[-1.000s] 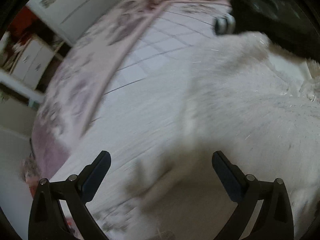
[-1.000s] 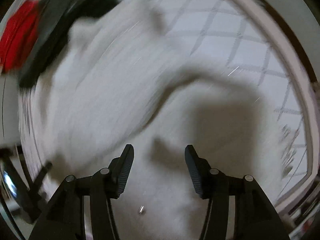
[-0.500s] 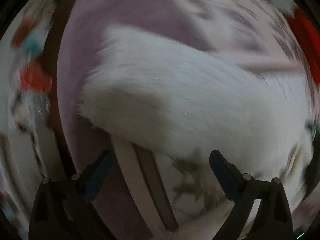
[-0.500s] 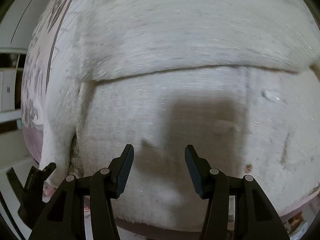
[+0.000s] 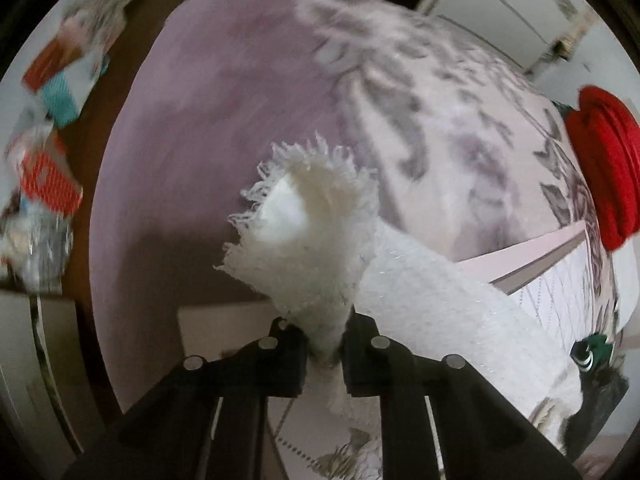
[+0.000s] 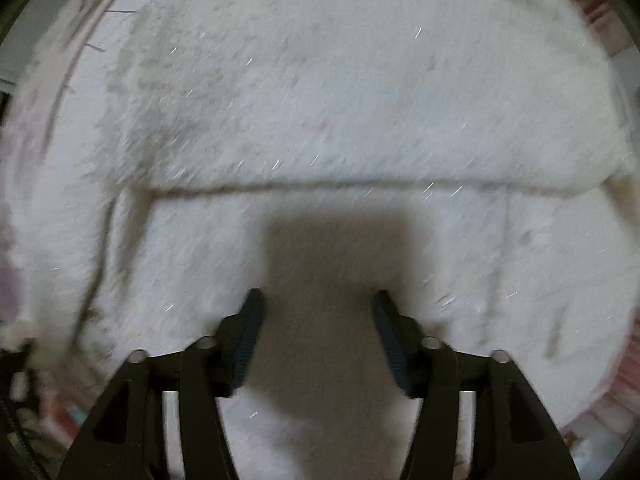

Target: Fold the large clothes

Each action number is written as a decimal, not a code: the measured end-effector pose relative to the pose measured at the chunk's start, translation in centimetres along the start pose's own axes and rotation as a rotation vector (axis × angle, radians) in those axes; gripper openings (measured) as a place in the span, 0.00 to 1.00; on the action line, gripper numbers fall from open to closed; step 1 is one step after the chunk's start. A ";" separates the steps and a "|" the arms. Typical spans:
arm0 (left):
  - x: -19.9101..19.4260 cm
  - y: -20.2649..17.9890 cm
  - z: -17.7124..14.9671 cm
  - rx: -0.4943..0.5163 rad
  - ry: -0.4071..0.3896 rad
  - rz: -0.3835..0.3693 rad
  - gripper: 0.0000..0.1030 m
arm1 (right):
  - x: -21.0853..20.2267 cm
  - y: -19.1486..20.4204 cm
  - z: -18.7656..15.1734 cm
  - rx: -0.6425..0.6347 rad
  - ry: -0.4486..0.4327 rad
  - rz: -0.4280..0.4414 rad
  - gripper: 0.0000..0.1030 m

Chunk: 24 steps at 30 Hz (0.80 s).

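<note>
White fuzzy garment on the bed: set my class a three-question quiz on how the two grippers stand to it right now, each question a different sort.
1. True or false: the left gripper is shut on a fringed corner of the white garment.
2. The right gripper is: A) open above the garment, B) clamped on it, C) out of view.
3. Fill in: the folded item at the right edge of the left wrist view is coloured ____.

Key: 1 true; 2 A; 3 red.

You see a white fuzzy knit garment [image 5: 308, 248] with frayed, fringed edges, sparkly threads catching light in its pile [image 6: 340, 120]; beneath it a smooth matt mauve bedspread [image 5: 208, 120]; your grippers' fingers [image 5: 288, 360] are matt black plastic with metal pins.
</note>
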<state>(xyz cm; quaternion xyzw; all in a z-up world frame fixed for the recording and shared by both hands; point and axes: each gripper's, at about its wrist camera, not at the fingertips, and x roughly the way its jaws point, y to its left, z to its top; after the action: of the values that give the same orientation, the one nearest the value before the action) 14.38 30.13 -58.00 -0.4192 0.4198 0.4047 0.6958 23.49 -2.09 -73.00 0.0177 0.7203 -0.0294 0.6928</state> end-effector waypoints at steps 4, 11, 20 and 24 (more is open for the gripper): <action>-2.1 -3.6 1.6 0.172 -0.097 0.006 0.09 | -1.6 0.7 0.7 -0.008 -0.093 -0.162 0.82; -7.0 -13.7 -0.2 0.553 -0.253 -0.036 0.08 | -3.9 -0.5 1.3 0.013 -0.170 -0.154 0.85; -13.6 -29.1 -13.5 0.945 -0.280 -0.299 0.08 | -3.9 -8.1 5.1 0.159 -0.114 0.023 0.85; -14.7 -35.3 -23.2 1.094 -0.161 -0.422 0.08 | -4.3 -15.4 4.7 0.222 -0.120 0.007 0.85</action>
<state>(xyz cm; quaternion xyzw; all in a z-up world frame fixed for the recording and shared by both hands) 36.30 -5.73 -42.70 -0.0421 0.4208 0.0129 0.9061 27.29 -17.73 -68.64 0.0952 0.6700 -0.1075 0.7284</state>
